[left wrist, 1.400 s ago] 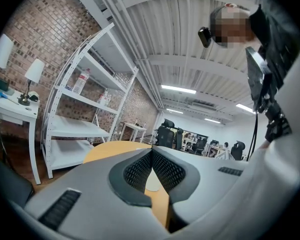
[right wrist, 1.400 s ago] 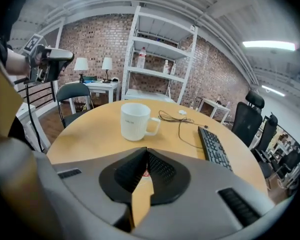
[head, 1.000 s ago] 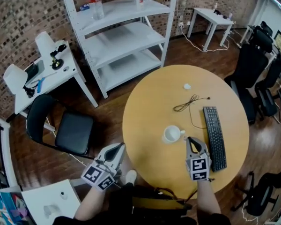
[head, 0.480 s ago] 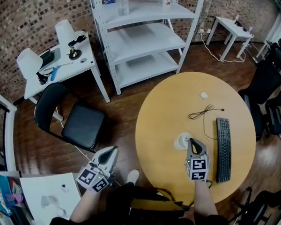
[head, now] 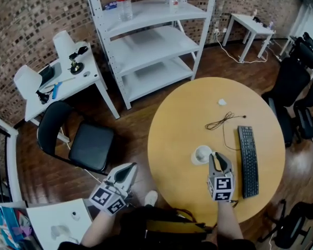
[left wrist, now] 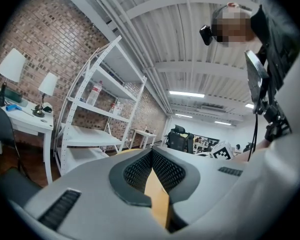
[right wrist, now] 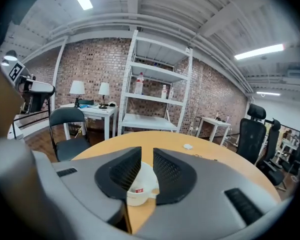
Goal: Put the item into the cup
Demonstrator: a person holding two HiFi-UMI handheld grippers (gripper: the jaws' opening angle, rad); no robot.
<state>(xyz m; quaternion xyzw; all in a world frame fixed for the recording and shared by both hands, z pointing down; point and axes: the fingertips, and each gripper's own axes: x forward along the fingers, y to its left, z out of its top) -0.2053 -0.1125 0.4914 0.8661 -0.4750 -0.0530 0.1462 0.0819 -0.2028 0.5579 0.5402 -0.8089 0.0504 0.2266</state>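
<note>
A white cup (head: 202,154) stands on the round wooden table (head: 188,108). My right gripper (head: 216,157) hovers just to the cup's right, tips over its rim. In the right gripper view the cup (right wrist: 140,184) sits below the gap of the right gripper (right wrist: 146,156), whose jaws are opening with nothing pressed between the pads. A small red tag (right wrist: 138,190) shows at the cup's near rim. My left gripper (head: 131,167) hangs off the table's left edge; in its own view the left gripper (left wrist: 151,153) has its pads together and holds nothing.
A black keyboard (head: 249,161) lies right of my right gripper, with a dark cable (head: 221,121) beyond the cup. A small white object (head: 222,102) rests farther back. A black chair (head: 78,142), white shelves (head: 151,40) and a side desk (head: 62,79) stand left of the table.
My right gripper has moved left, up to the cup. The head view has shifted. The left gripper stays off the table's left side.
</note>
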